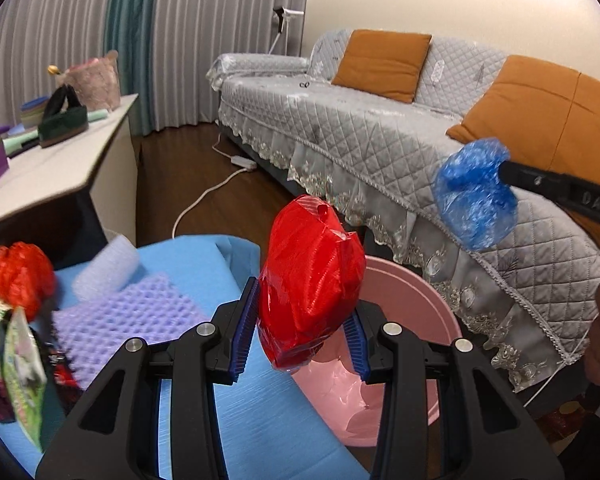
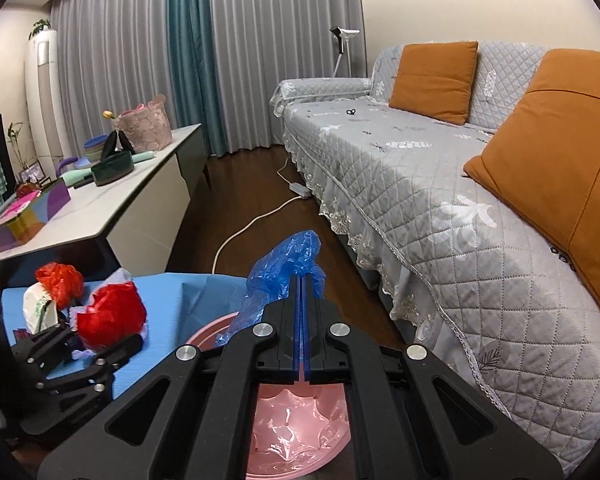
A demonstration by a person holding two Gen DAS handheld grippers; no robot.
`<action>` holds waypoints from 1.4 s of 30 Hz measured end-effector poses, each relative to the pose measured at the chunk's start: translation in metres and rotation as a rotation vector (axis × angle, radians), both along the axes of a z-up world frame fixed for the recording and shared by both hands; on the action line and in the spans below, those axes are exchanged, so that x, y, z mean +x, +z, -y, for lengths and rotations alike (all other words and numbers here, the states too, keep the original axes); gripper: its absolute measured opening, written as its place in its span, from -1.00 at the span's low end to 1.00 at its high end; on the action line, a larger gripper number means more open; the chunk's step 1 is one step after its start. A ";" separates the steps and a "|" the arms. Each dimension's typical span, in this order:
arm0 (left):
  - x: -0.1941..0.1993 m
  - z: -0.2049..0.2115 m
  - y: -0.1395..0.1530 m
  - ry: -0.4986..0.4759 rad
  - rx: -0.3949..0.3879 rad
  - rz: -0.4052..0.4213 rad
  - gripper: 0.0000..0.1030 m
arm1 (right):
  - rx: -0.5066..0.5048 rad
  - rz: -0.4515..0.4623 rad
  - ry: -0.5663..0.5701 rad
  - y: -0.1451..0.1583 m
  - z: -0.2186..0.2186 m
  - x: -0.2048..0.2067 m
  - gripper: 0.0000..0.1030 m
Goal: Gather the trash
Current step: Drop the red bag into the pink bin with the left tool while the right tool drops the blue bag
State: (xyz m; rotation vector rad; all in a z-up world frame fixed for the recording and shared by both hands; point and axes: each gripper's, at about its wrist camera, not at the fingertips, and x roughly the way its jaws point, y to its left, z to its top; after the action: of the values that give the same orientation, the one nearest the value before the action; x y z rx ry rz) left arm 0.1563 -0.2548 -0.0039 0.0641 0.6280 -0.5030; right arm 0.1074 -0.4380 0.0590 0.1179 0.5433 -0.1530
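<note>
My left gripper [image 1: 300, 320] is shut on a crumpled red plastic bag [image 1: 312, 280] and holds it above the near rim of a pink bin [image 1: 420, 304]. It also shows in the right wrist view [image 2: 112, 316]. My right gripper [image 2: 304, 280] is shut on a crumpled blue plastic bag [image 2: 284, 268], held over the pink bin [image 2: 296, 432]. In the left wrist view the blue bag [image 1: 476, 192] hangs from the right gripper in front of the sofa.
A blue-covered table [image 1: 188, 256] carries a second red bag [image 1: 16, 276], purple foam netting [image 1: 132, 316], a foam roll [image 1: 108, 268] and wrappers [image 1: 20, 372]. A grey sofa [image 2: 440, 184] with orange cushions stands right. A white cabinet [image 2: 140, 200] stands left. A white cable [image 2: 252, 224] lies on the floor.
</note>
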 end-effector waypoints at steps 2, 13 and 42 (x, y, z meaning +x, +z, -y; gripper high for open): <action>0.003 0.003 -0.006 -0.006 0.006 -0.007 -0.23 | -0.002 -0.006 -0.004 -0.002 0.001 0.002 -0.98; 0.013 0.011 -0.016 -0.062 -0.019 -0.040 -0.16 | -0.007 -0.026 -0.009 -0.008 -0.002 0.012 -0.90; -0.072 -0.109 0.078 0.045 -0.019 0.162 0.34 | 0.055 0.128 -0.043 0.028 -0.029 -0.021 0.00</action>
State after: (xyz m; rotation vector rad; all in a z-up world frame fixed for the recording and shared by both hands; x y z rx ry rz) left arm 0.0839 -0.1460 0.0743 0.0721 0.4651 -0.4554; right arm 0.0865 -0.4090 0.0874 0.1921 0.4173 -0.1708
